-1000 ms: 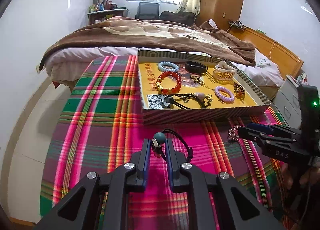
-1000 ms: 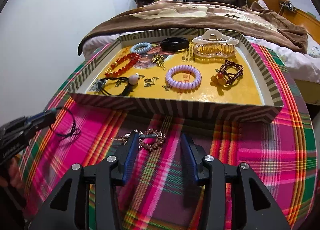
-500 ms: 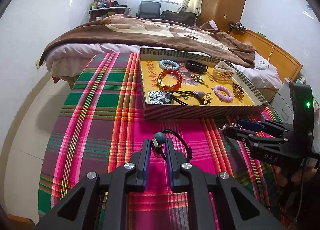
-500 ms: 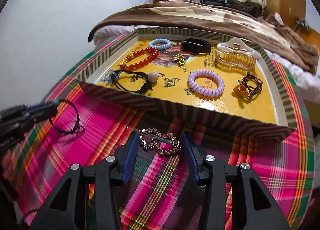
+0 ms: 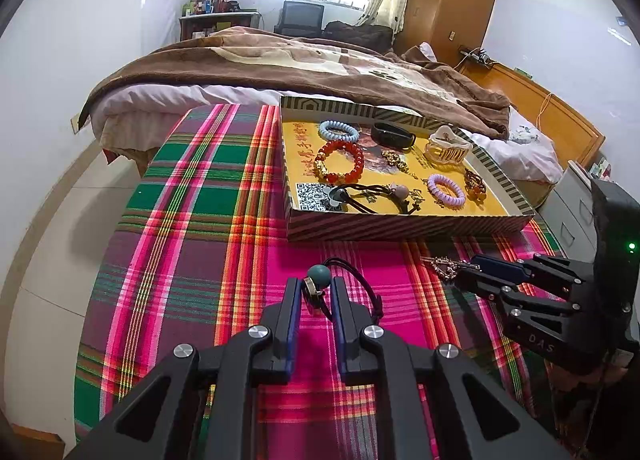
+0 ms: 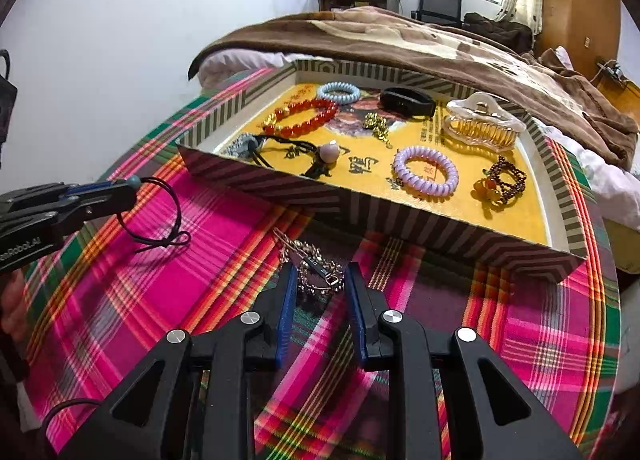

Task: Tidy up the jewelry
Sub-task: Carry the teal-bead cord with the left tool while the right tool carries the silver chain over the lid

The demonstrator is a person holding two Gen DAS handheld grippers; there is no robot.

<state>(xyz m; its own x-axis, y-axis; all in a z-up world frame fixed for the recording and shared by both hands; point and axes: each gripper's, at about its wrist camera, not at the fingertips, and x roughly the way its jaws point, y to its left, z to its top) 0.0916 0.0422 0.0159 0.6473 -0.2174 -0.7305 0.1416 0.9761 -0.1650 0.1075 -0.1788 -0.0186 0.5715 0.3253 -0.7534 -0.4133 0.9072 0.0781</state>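
My left gripper [image 5: 314, 289] is shut on a black cord hair tie with a teal bead [image 5: 319, 275]; its loop [image 6: 160, 216] hangs down to the plaid cloth. The right gripper [image 6: 320, 274] has its jaws closing on a metal chain bracelet [image 6: 318, 262], which is bunched between both pads just in front of the striped tray [image 6: 320, 196]. Seen from the left wrist view, the right gripper [image 5: 466, 274] reaches in from the right with the chain [image 5: 442, 263] at its tips. Several pieces lie in the tray [image 5: 400, 226]: a red bead bracelet [image 5: 340, 161], a purple coil tie [image 5: 446, 189] and a claw clip [image 5: 448, 148].
A pink, green and purple plaid cloth [image 5: 192, 220] covers the table. Behind the tray is a bed with a brown blanket [image 5: 320, 68]. A white drawer cabinet [image 5: 572, 212] stands at the right. A hand [image 6: 12, 300] holds the left gripper's body.
The right gripper's jaws have narrowed around the chain bracelet, squeezing it into a tighter bunch, and the gripper has rolled and shifted a little. The left gripper still holds the bead tie, unmoved.
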